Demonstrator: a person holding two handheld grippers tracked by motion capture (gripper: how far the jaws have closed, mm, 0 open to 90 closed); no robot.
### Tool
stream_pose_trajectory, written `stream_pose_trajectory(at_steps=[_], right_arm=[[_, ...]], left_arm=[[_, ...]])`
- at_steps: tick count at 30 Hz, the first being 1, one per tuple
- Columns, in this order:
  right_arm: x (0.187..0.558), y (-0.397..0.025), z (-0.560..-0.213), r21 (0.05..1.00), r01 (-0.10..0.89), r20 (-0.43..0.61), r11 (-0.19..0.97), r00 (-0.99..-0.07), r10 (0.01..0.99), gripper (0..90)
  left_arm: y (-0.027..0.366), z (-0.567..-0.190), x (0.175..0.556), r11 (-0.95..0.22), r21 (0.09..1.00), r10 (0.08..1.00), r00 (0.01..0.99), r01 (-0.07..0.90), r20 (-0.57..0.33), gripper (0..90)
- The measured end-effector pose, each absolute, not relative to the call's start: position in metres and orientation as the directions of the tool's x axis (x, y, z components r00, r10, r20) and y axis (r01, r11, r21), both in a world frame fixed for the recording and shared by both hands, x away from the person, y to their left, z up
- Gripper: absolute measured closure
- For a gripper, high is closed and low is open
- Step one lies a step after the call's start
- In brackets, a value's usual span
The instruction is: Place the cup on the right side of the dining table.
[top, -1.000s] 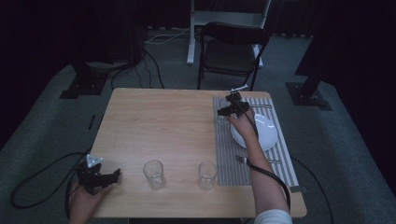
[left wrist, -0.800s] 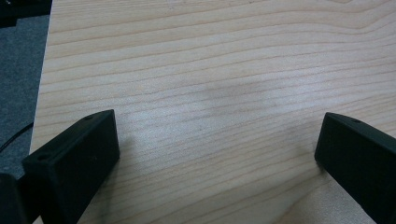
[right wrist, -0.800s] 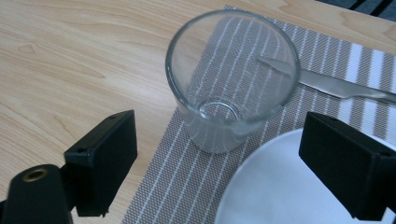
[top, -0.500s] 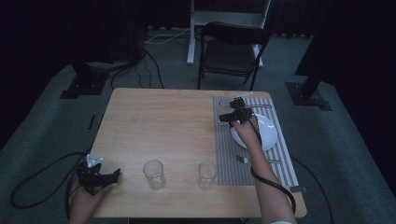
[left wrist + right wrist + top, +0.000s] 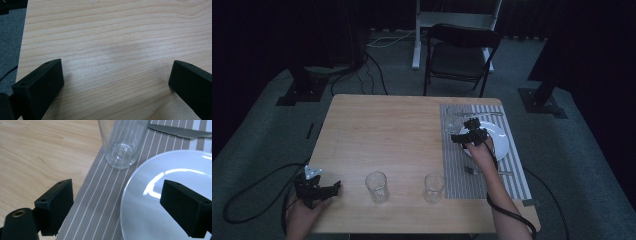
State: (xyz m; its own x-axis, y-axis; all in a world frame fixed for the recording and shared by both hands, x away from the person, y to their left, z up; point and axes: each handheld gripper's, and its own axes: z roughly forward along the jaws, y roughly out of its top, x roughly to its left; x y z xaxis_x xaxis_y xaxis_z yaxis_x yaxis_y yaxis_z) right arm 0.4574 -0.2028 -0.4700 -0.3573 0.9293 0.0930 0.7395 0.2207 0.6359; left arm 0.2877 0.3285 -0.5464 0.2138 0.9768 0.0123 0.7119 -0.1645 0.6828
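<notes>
Wooden table point(image 5: 382, 135) edge nearest the person carries the left gripper point(image 5: 332, 188), resting low at the near left corner with its jaws spread wide over bare grain and nothing between them. Just along that near edge stand two empty glasses, one point(image 5: 376, 186) closer to the left gripper, the other point(image 5: 434, 187) beside the striped placemat point(image 5: 457, 165). A fork point(image 5: 472, 171) lies on the mat near the forearm.

Farther out, the right gripper point(image 5: 457, 138) hovers at the left rim of the white plate point(image 5: 501, 140), jaws open and empty; in the right gripper view one jaw hangs over the mat and the other over the plate. Straight ahead of it stands a third clear glass point(image 5: 121, 142), upright on the mat close beside the plate rim, which looks to be what the hand is reaching for. A knife point(image 5: 180, 132) lies beyond the plate.

The risk is in the approach: the jaw over the plate could clip the rim and shove the plate, or a jaw tip could nudge the glass before both sides bracket it, tipping it over. Smooth glass may also slip if pinched too high or off centre
</notes>
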Motion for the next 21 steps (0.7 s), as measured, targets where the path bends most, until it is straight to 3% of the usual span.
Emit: stream_pose_trajectory(at_steps=[21], right_arm=[[0.383, -0.232, -0.485, 0.696, 0.691, 0.101, 0.197, -0.366, 0.925, 11.3]], left_arm=[[0.328, -0.546, 0.288, -0.165, 0.682, 0.977, 0.214, 0.712, 0.012, 0.2]])
